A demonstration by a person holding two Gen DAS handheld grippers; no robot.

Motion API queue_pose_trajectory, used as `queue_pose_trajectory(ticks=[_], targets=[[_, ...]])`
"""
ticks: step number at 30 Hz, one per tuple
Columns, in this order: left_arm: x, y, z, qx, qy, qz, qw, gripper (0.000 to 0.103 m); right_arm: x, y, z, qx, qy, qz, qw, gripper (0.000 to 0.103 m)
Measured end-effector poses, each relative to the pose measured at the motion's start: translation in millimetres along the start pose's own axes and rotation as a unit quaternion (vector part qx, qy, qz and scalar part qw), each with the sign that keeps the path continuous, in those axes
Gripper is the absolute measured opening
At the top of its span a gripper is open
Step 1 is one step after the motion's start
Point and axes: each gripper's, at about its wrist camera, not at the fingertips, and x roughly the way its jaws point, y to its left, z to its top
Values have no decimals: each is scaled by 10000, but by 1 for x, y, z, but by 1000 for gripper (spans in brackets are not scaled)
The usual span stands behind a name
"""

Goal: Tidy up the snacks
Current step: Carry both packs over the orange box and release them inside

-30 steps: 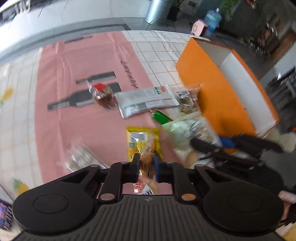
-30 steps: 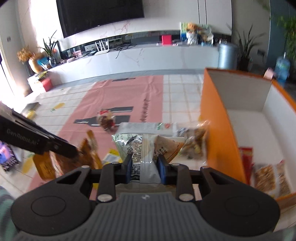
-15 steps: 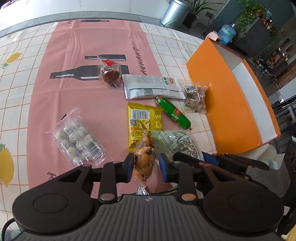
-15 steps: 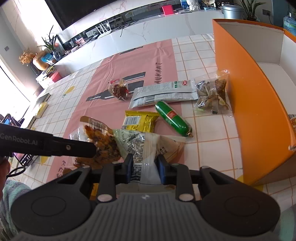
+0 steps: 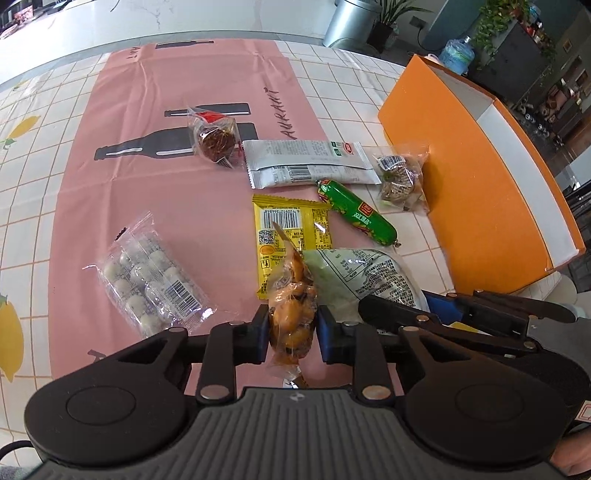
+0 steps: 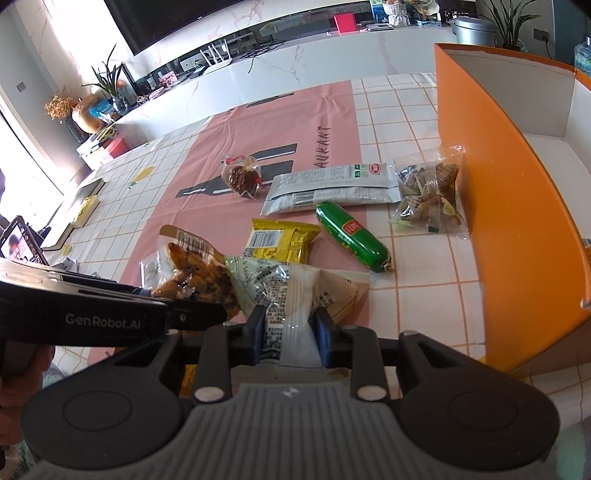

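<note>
My left gripper is shut on a clear packet of orange-brown snack, held above the table; it also shows in the right wrist view. My right gripper is shut on a pale green and white printed bag, also seen in the left wrist view. The orange box with white inside stands at the right. On the table lie a yellow packet, a green sausage, a silver-white wrapper, a clear nut packet and a dark red candy packet.
A clear packet of white balls lies at the left on the pink cloth. A tablet and a book sit at the table's far left. A bin and plants stand beyond the table.
Both grippers have pulled back from the orange box and tilted down toward the table, each still holding its packet. The loose snacks have not moved.
</note>
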Motion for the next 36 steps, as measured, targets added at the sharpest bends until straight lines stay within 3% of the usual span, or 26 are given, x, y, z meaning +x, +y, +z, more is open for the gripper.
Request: queue_pose_trajectory(ticks=[9,16,24,36], targets=[[-32,0,3,-476,-405,-54,9980,28,-26,5,10,-196,-273,-85,9994,24],[-58,-17,5,-547,-613,-36,9966,28,-55,0,20,-155,-396,-84,9991,24],[-85,-55,13,-317,-892,-158,9954,28,-107,-14,41,-373,-762,-241,9961,24],[-95,-151,46,558,-1251,-595,9888,28,-183,-74,75,-394,-1183,-722,9896,24]])
